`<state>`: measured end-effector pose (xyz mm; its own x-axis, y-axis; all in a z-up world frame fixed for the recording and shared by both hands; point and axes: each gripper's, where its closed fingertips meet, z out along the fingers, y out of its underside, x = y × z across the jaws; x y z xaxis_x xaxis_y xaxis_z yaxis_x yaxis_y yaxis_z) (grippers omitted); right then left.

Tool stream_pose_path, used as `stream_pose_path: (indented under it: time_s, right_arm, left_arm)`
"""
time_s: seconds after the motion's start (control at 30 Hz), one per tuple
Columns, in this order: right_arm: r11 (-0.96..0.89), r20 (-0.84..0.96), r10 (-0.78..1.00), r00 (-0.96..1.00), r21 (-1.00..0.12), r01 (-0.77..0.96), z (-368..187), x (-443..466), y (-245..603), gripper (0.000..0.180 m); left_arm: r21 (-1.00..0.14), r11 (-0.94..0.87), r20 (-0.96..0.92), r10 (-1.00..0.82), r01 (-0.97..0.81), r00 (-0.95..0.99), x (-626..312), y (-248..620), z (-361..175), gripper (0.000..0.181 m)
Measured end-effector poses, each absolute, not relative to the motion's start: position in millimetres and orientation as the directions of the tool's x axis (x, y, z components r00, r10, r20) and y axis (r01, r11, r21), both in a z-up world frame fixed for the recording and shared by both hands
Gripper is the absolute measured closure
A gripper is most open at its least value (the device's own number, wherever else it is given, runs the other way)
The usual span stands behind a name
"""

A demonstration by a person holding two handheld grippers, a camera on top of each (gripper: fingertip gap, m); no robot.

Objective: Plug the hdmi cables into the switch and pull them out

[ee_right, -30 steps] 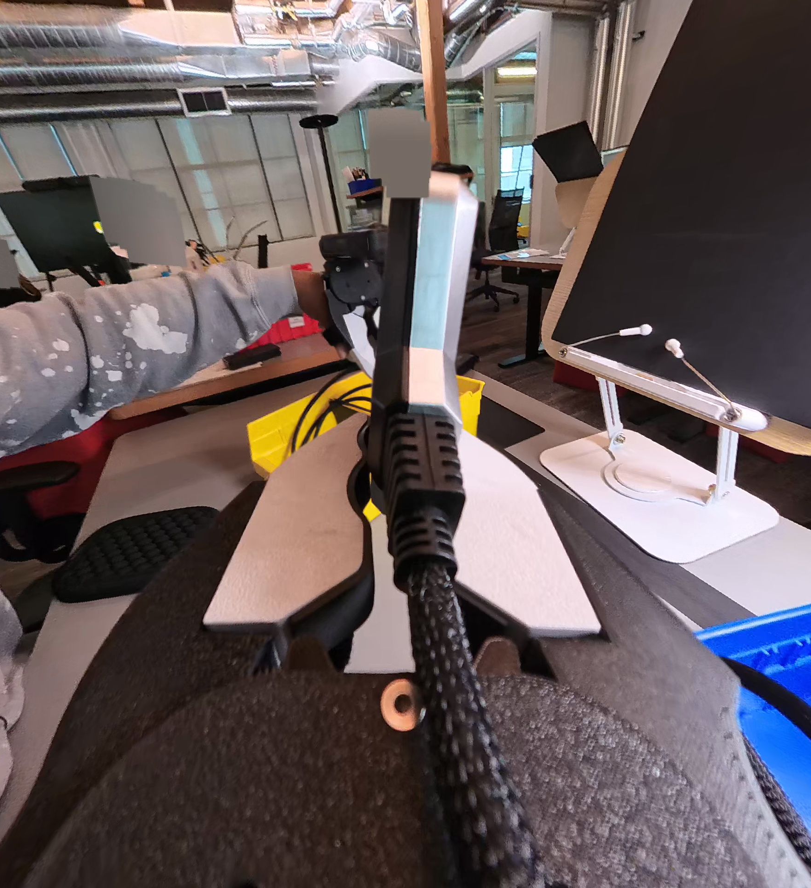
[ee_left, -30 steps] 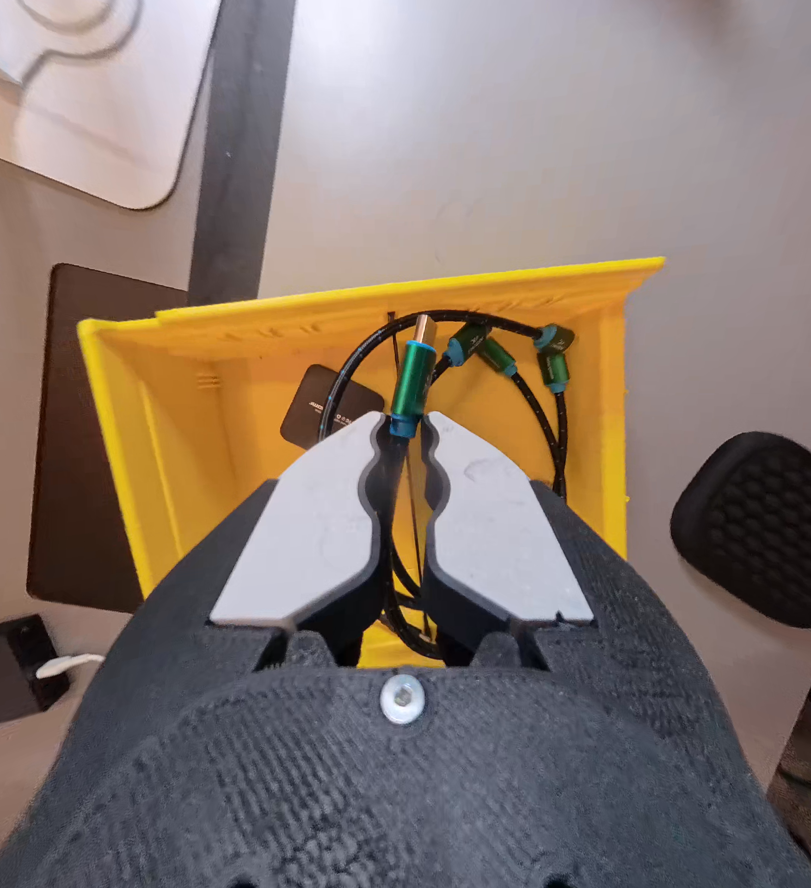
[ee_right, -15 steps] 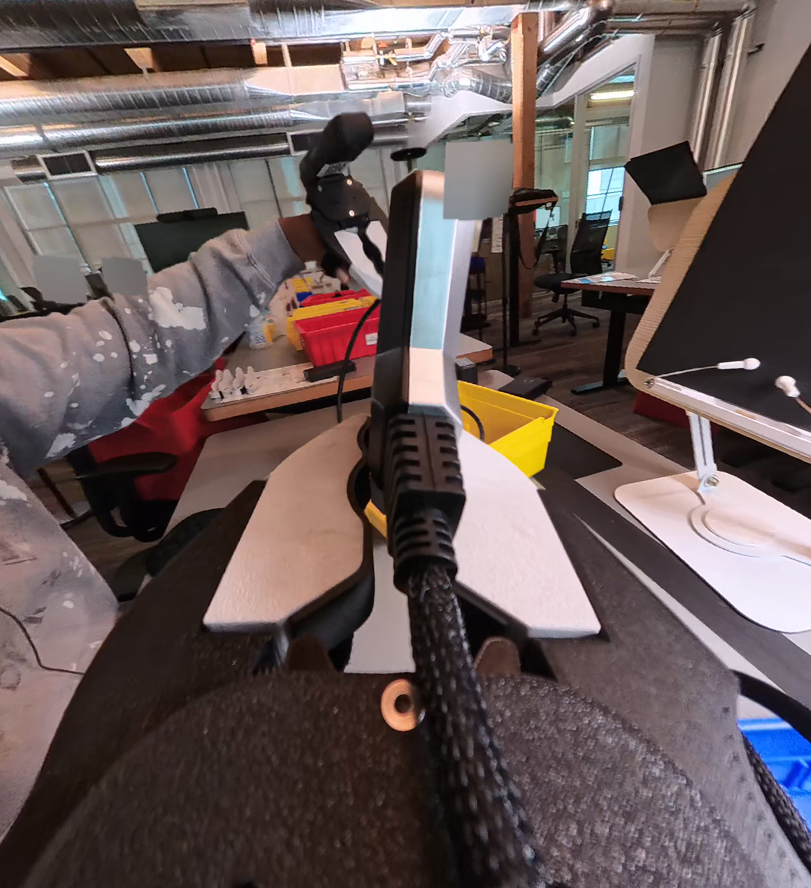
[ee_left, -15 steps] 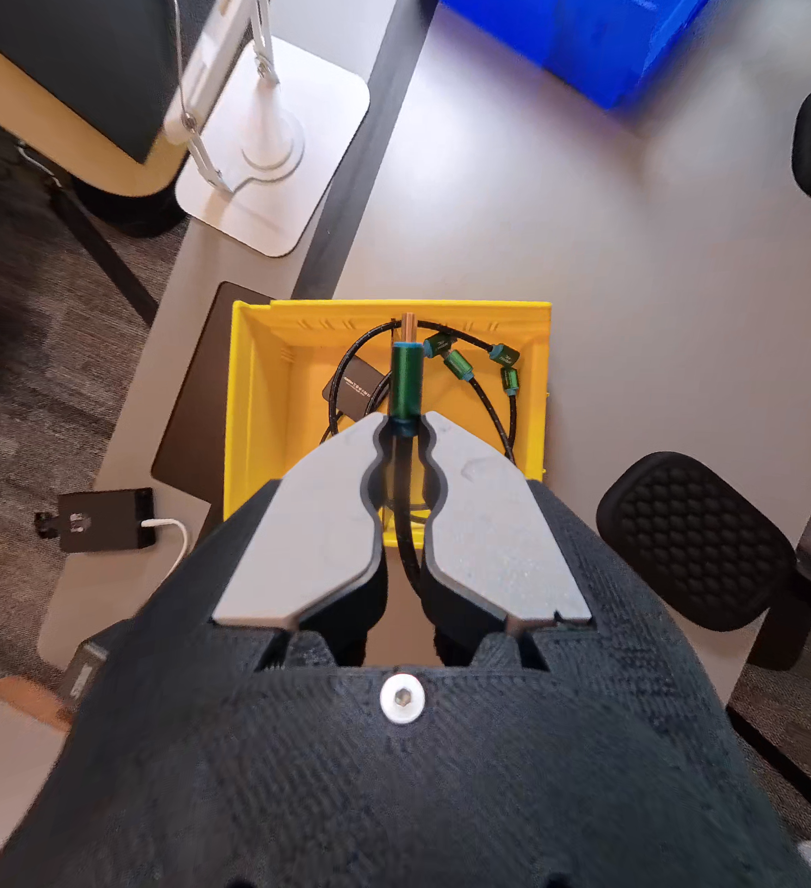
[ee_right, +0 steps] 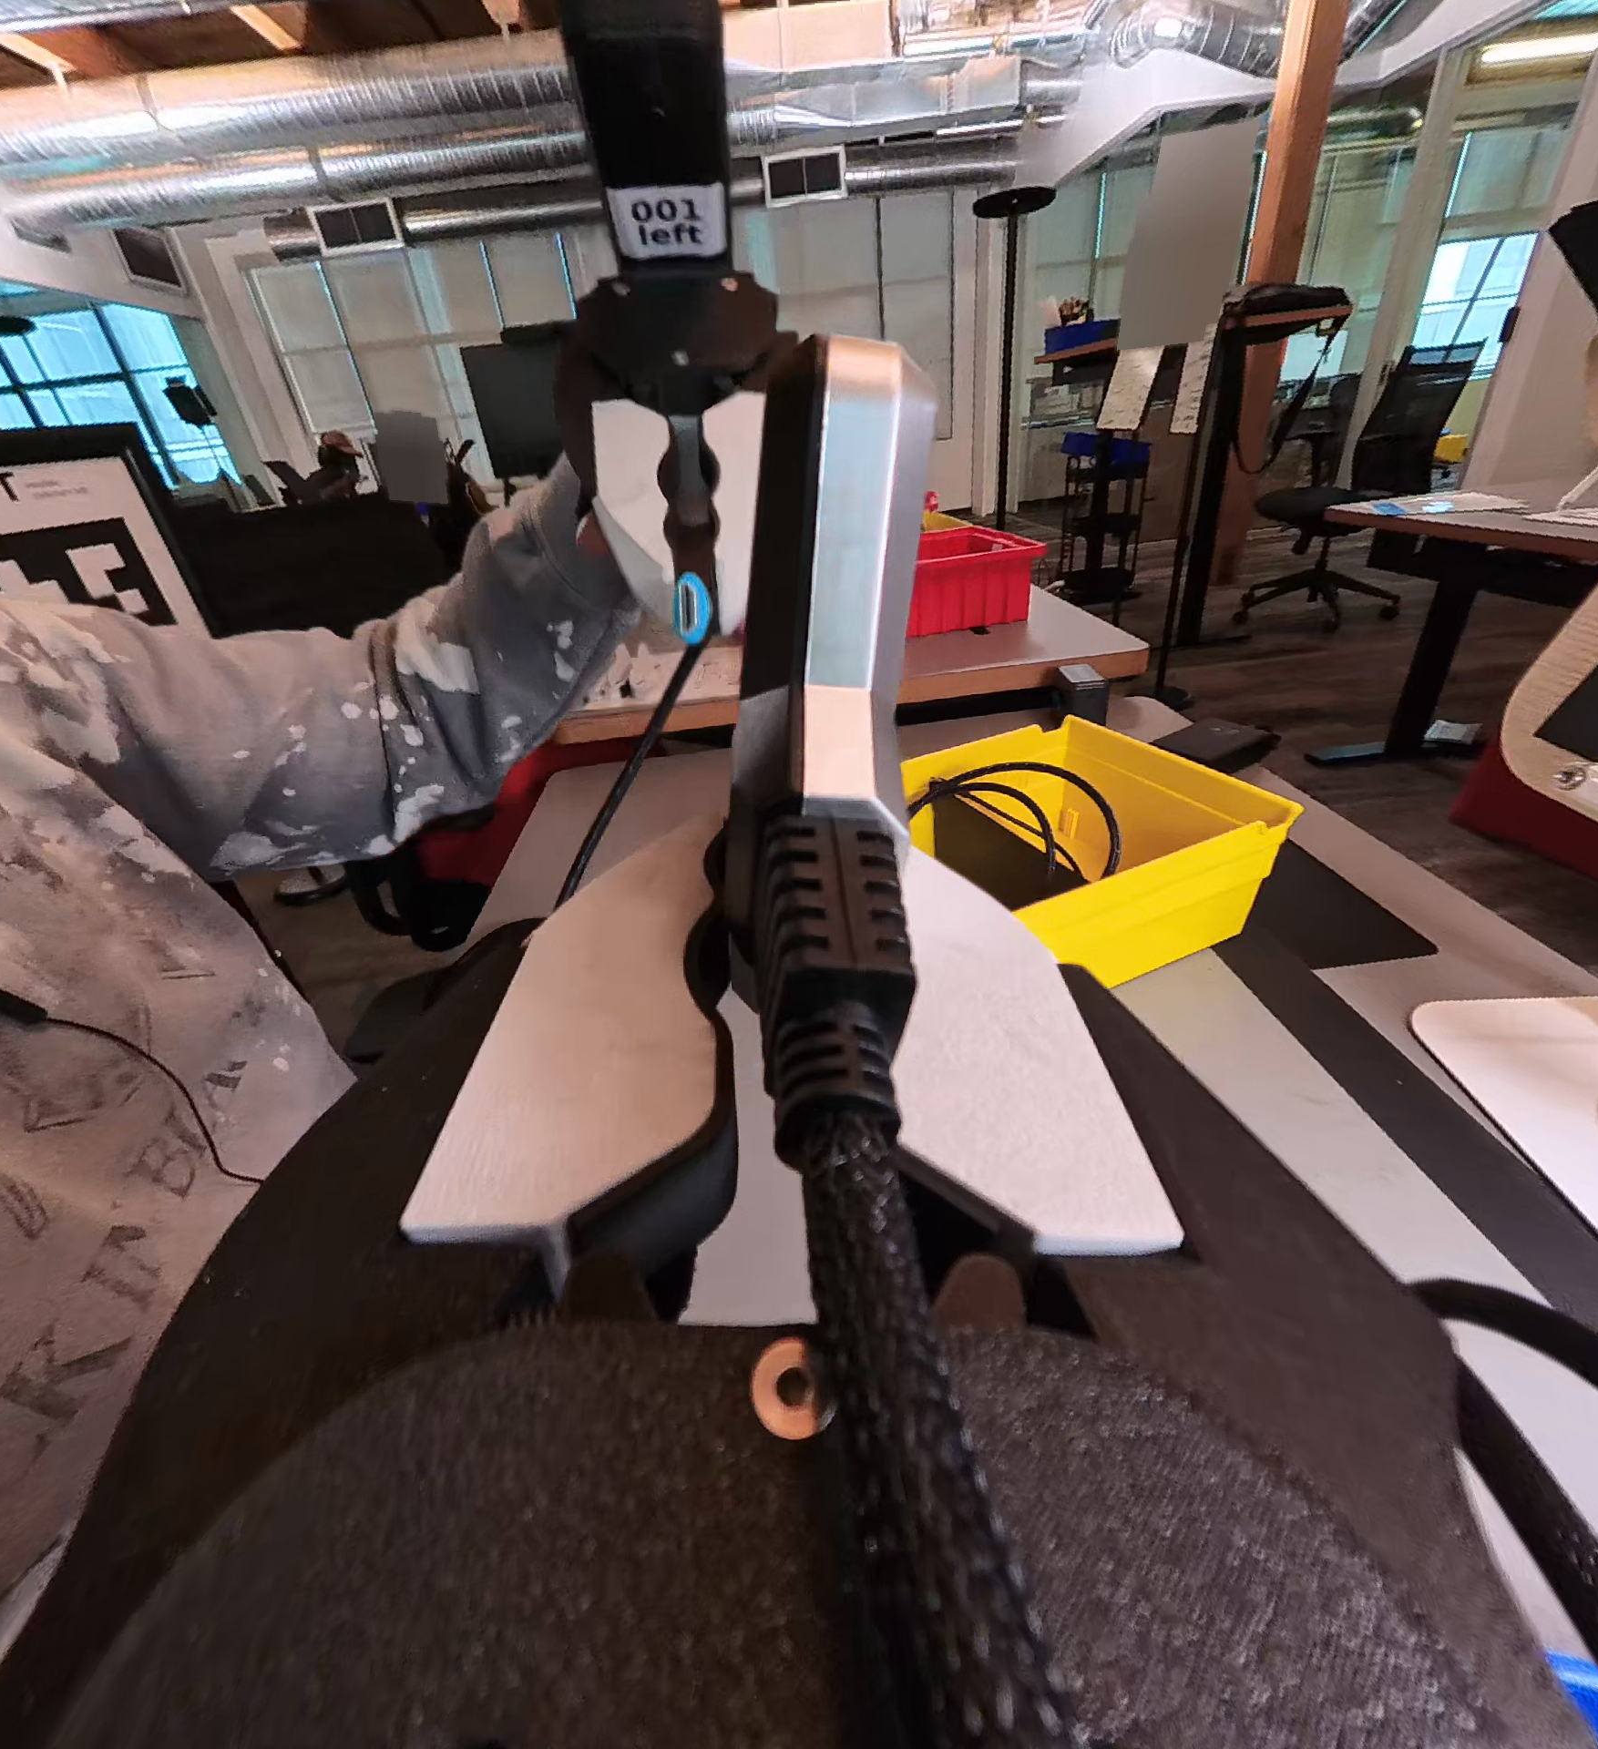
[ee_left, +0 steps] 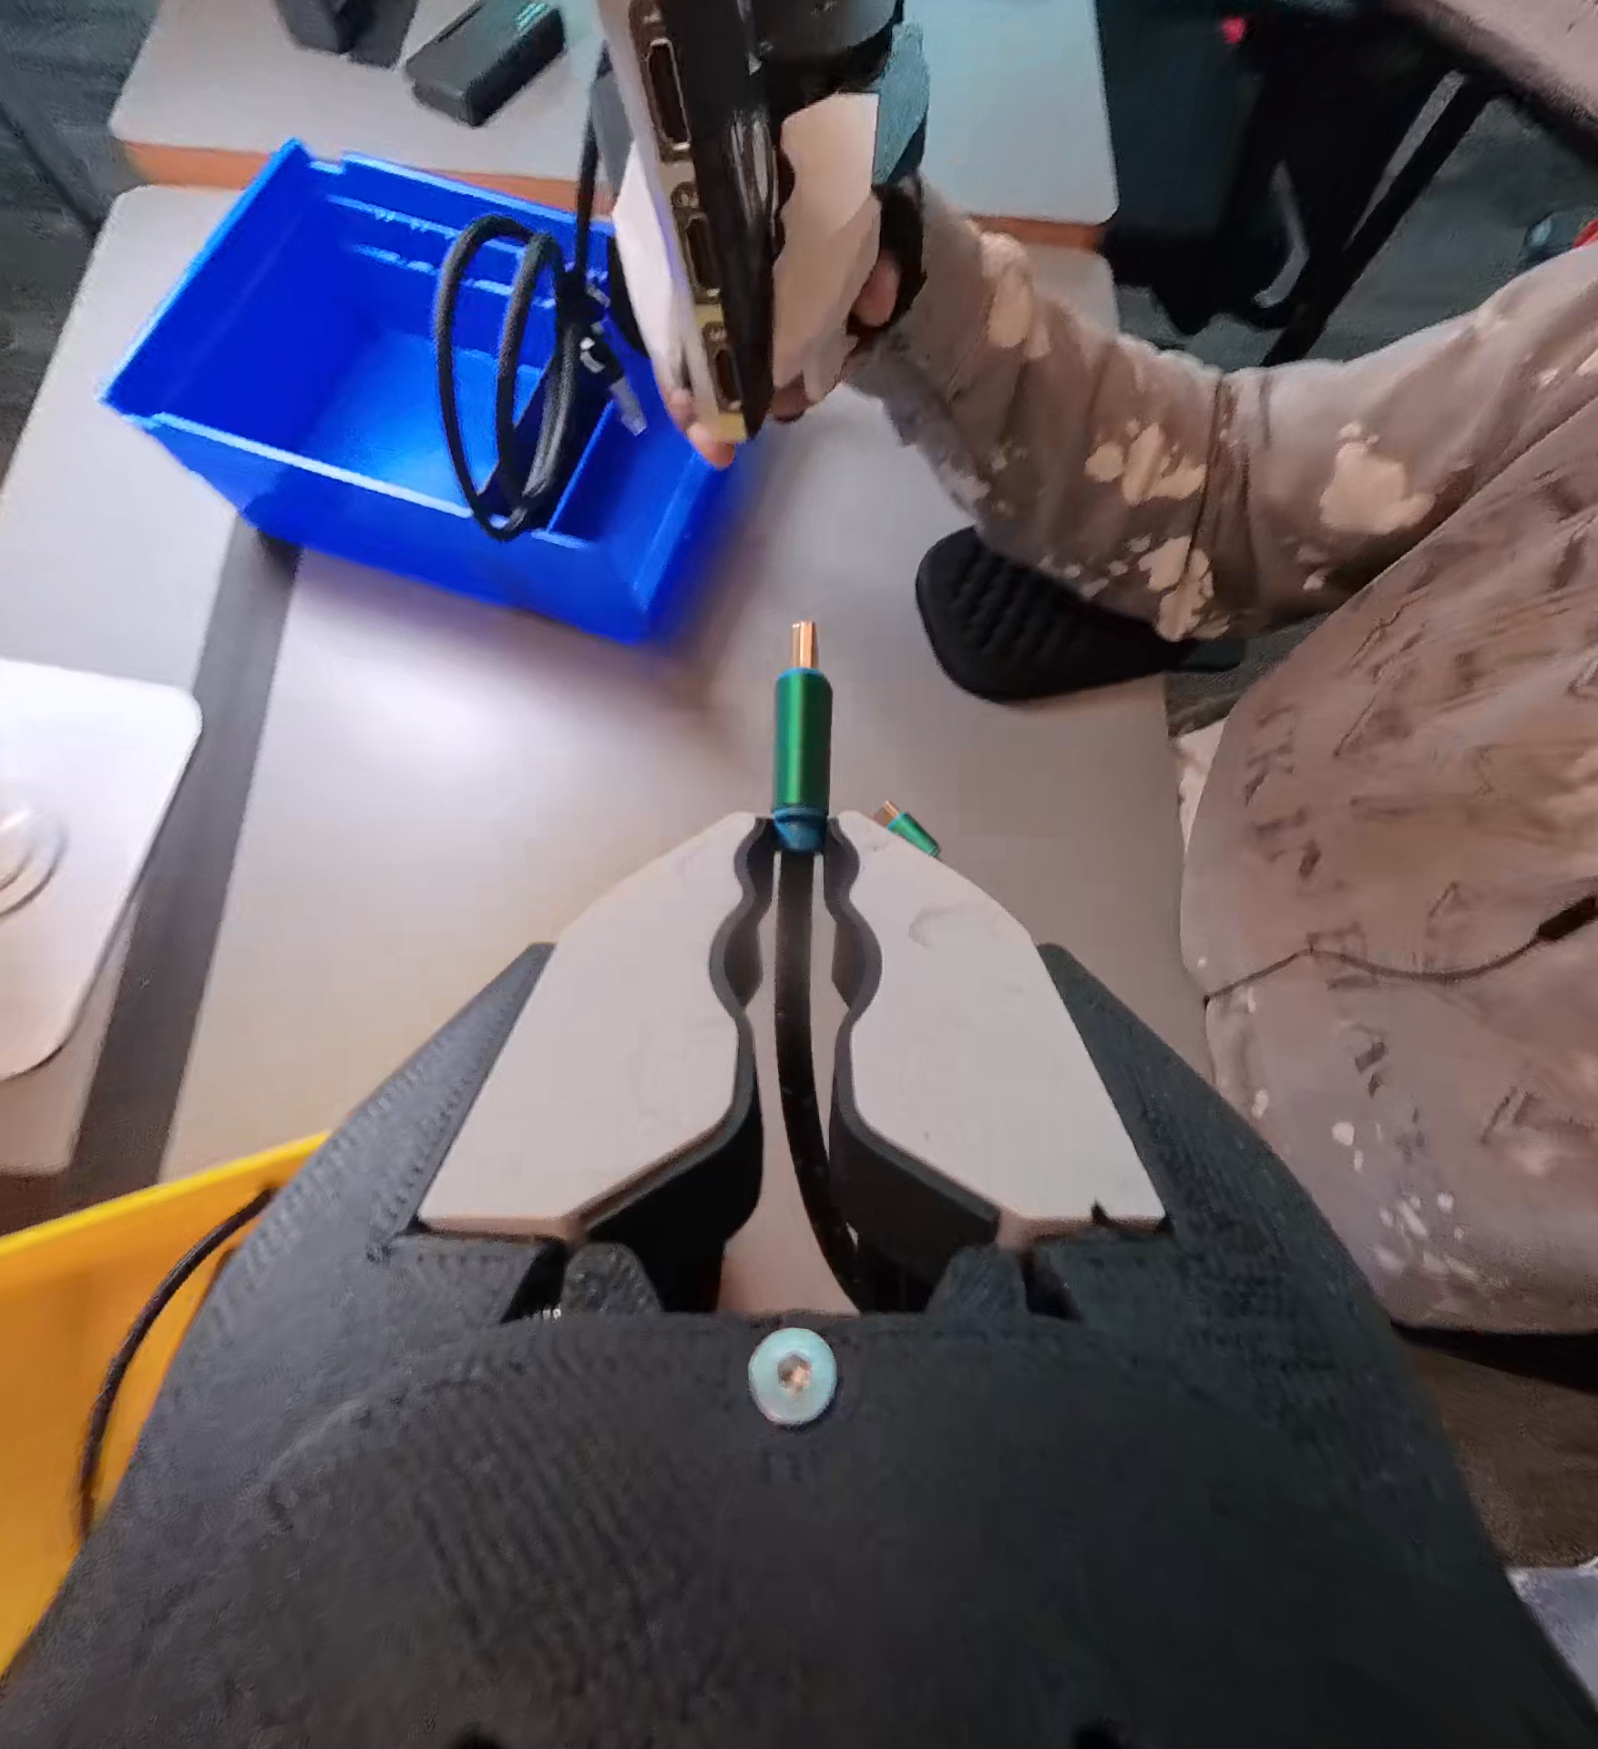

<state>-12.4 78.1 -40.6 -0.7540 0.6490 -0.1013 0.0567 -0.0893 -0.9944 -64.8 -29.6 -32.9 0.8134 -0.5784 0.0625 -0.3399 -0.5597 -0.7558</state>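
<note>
While the left gripper (ee_left: 800,828) clamps the green HDMI plug (ee_left: 803,748) at its collar, gold tip pointing forward over the grey table (ee_left: 492,757), the right gripper (ee_right: 805,880) grips the switch (ee_right: 833,587) upright, a braided black cable (ee_right: 871,1259) plugged into its near end. In the left wrist view the switch's ports face the plug, well apart. Blue bin (ee_left: 237,379) beyond holds coiled cable; yellow bin (ee_right: 1155,871) holds another.

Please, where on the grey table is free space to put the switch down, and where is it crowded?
Bare grey table lies between the blue bin, the white stand base and the black armrest pad. Crowded: the blue bin holds a coiled black cable; the yellow bin holds cables too.
</note>
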Motion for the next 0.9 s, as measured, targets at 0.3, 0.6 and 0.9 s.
stream_pose_path:
  time_s: [0.3,0.6,0.9]
  right_arm:
    - [0.036,-0.119,0.661,-0.741,-0.981,0.190,-73.0,-18.4,73.6,0.159]
    - [0.079,-0.158,0.563,-0.811,-0.967,0.243,-102.6,-24.1,52.7,0.159]
    - [0.051,-0.203,0.508,-0.837,-0.963,0.264,-114.8,-29.7,44.6,0.158]
  left_arm:
    - [-0.742,-0.636,0.189,-0.502,-0.213,0.844,-48.4,24.3,-119.5,0.170]
    - [-0.768,-0.607,0.151,-0.481,-0.204,0.864,-42.1,29.8,-127.1,0.170]
    - [-0.752,-0.620,0.143,-0.488,-0.226,0.861,-47.1,18.5,-131.9,0.170]
